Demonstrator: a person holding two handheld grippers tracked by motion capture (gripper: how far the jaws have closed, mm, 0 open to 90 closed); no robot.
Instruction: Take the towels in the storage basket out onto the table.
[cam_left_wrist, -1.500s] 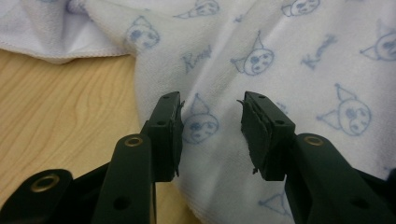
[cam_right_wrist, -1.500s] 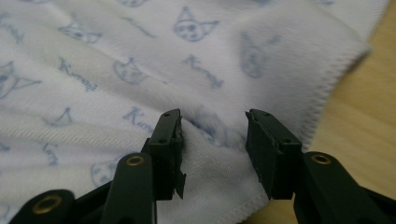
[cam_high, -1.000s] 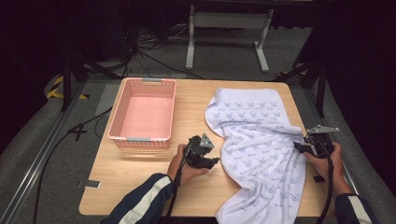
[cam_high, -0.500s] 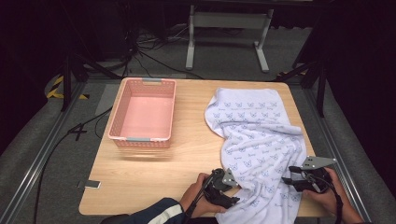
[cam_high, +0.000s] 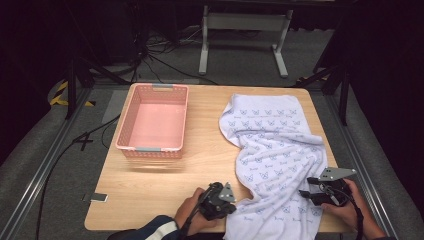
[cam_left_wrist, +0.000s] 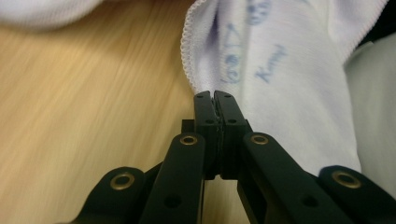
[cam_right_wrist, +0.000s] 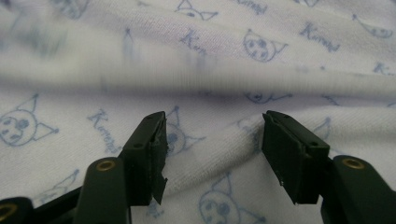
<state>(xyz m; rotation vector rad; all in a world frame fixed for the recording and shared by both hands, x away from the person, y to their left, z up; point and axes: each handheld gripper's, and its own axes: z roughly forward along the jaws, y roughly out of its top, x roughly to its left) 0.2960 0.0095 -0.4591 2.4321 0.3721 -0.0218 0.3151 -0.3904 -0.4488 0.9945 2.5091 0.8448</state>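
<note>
At near table edge, left gripper (cam_left_wrist: 215, 95) fingers pinch towel (cam_left_wrist: 280, 70) hem.

My left gripper (cam_high: 227, 202) has slid over and just clamped the towel (cam_high: 272, 150) hem (at its tips); my right gripper (cam_high: 306, 194) widened, towel beneath.
</note>
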